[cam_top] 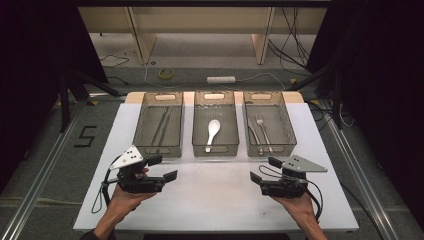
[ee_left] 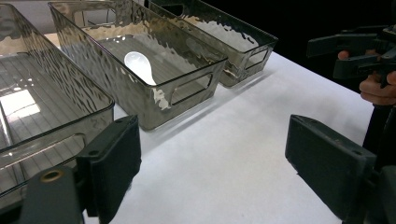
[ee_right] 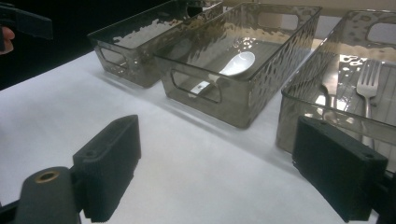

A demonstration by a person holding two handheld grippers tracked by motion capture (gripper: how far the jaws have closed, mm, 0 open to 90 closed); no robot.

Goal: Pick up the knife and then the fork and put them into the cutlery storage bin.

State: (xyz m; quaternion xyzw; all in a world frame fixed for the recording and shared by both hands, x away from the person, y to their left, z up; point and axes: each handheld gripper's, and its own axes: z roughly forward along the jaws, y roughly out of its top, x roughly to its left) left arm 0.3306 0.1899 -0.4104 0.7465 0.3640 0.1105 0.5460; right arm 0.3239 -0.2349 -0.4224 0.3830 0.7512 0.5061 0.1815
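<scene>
Three smoky clear plastic bins stand in a row at the far side of the white table (cam_top: 215,195). The left bin (cam_top: 159,124) holds chopsticks (cam_top: 161,127). A white spoon (cam_top: 212,132) (ee_left: 140,65) (ee_right: 237,63) lies in the middle bin (cam_top: 215,125). The right bin (cam_top: 269,123) holds a metal fork (cam_top: 263,131) (ee_right: 369,81) and another metal utensil. My left gripper (cam_top: 162,168) (ee_left: 212,172) hovers open in front of the left bin, empty. My right gripper (cam_top: 264,169) (ee_right: 219,172) hovers open in front of the right bin, also empty.
The white table top sits on a grey floor with metal rails at both sides. Behind the bins are cables, a roll of yellow tape (cam_top: 166,73) and wooden furniture legs. A black "5" (cam_top: 86,136) is marked on the floor at left.
</scene>
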